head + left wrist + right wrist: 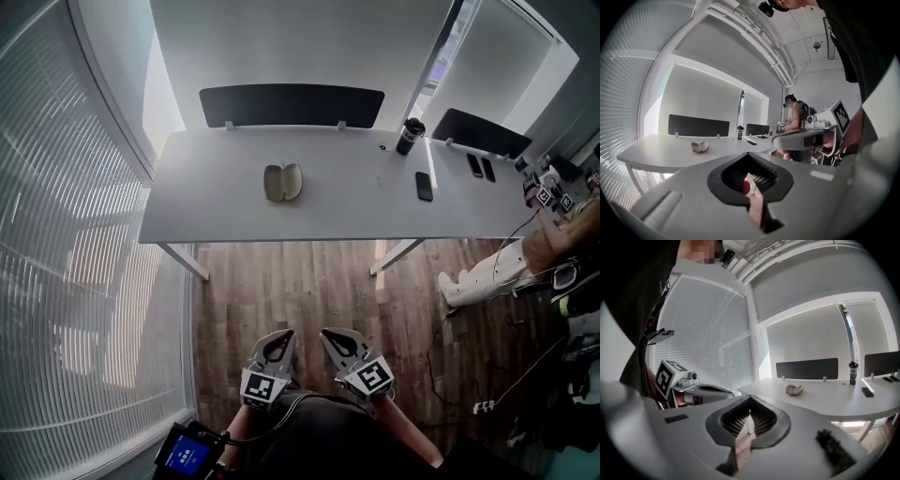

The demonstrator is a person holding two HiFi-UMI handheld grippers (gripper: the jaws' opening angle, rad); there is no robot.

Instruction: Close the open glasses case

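Note:
The open glasses case [283, 182], beige and spread like a clamshell, lies on the white table [216, 211] left of its middle. It shows small and far in the left gripper view [700, 146] and in the right gripper view [794, 390]. Both grippers are held low against my body, over the wooden floor and well short of the table. My left gripper [275, 337] has its jaws together with nothing in them [750, 157]. Beside it, my right gripper [336, 336] is shut and empty too [750, 400].
A black tumbler [410, 136] and a dark phone [424, 186] sit on the table's right part, with two more phones [481, 167] beyond. Black dividers [292, 105] line the far edge. Window blinds [56, 281] run along the left. Another person [553, 244] sits at right.

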